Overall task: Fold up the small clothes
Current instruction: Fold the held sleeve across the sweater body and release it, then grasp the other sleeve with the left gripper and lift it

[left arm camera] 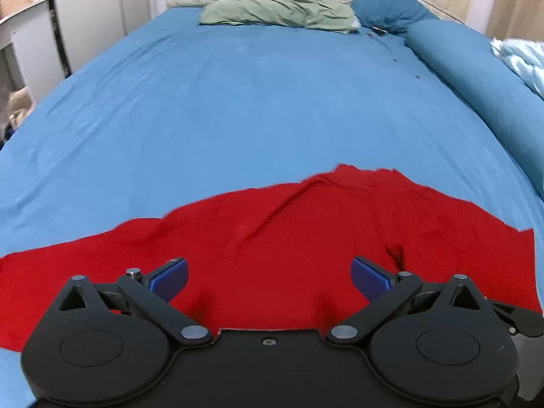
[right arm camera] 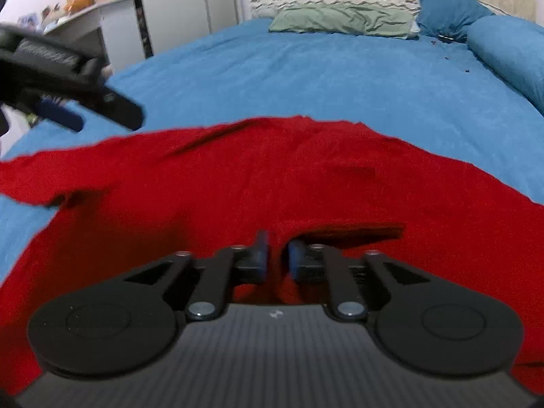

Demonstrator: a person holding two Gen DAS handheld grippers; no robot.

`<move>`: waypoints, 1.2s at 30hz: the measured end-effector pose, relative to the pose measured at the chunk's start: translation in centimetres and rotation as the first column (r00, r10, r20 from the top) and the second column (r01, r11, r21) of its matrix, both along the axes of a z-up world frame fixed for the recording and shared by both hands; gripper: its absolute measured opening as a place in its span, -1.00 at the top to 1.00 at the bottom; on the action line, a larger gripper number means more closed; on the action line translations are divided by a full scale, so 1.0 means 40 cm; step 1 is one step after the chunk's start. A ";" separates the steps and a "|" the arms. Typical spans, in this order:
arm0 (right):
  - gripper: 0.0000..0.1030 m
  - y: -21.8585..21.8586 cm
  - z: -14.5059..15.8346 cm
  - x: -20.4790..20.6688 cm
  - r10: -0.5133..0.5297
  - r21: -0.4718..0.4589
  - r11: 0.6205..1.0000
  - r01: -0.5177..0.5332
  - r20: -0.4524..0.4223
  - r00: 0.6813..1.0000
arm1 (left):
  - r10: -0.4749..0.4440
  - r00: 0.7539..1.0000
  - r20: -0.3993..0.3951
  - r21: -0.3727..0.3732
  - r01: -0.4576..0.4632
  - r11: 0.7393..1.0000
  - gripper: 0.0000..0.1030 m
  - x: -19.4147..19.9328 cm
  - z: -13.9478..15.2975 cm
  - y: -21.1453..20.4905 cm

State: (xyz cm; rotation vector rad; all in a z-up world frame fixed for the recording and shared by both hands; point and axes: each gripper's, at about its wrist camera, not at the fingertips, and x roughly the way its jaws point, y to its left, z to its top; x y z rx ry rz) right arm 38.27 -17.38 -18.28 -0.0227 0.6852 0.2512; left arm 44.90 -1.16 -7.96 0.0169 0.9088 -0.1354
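Garment (left arm camera: pixel 306 224) lies red and rumpled across the near end of the blue bed (left arm camera: pixel 238 102), both claws hovering over it empty

Left gripper (left arm camera: pixel 268 277) stands wide; right gripper (right arm camera: pixel 277 258) shows a narrow gap with nothing pinched. Best to smooth the ridge running toward 1 o'clock, then nip a hem edge, not mid-cloth, and fold flat. Green pillow (left arm camera: pixel 278 13) sits well apart at 12 o'clock, bolster (left arm camera: pixel 476 78) at 2 o'clock; nothing blocks the fold, though the left claw crosses the right view at 10 o'clock

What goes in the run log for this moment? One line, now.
red garment: spread on blue bedsheet | left tongs: open, empty | right tongs: narrow gap, gripping nothing | fold: not done
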 end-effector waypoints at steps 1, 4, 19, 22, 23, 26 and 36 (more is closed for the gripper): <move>-0.23 -0.004 0.007 -0.012 0.000 -0.005 1.000 0.000 0.008 1.000 | -0.028 1.000 0.004 0.009 0.028 1.000 -1.00 -0.001 -0.002 -0.023; -0.81 -0.044 0.032 -0.079 -0.036 -0.044 0.998 0.038 0.040 0.999 | -0.134 0.991 0.021 0.024 0.134 0.991 -1.00 -0.011 0.000 -0.088; -0.86 -0.382 0.055 -0.261 -0.332 -0.103 0.940 0.327 -0.043 0.942 | -0.309 0.951 0.019 0.072 0.307 0.949 -0.07 0.007 -0.153 -0.339; -0.86 -0.405 0.049 -0.257 -0.356 -0.089 0.932 0.351 -0.051 0.933 | -0.167 0.985 0.048 0.053 0.164 0.985 -0.09 0.015 -0.147 -0.271; -0.86 -0.413 0.046 -0.251 -0.364 -0.083 0.930 0.359 -0.056 0.930 | -0.140 0.989 0.044 0.043 0.138 0.989 -0.09 0.014 -0.142 -0.251; -0.86 -0.412 0.039 -0.240 -0.389 -0.064 0.921 0.385 -0.073 0.918 | -0.097 0.995 0.007 -0.009 0.097 0.995 -0.09 0.002 -0.161 -0.206; -0.86 -0.417 0.035 -0.245 -0.429 -0.047 0.903 0.427 -0.092 0.898 | -0.212 0.977 0.017 -0.092 0.212 0.973 -0.28 -0.033 -0.161 -0.254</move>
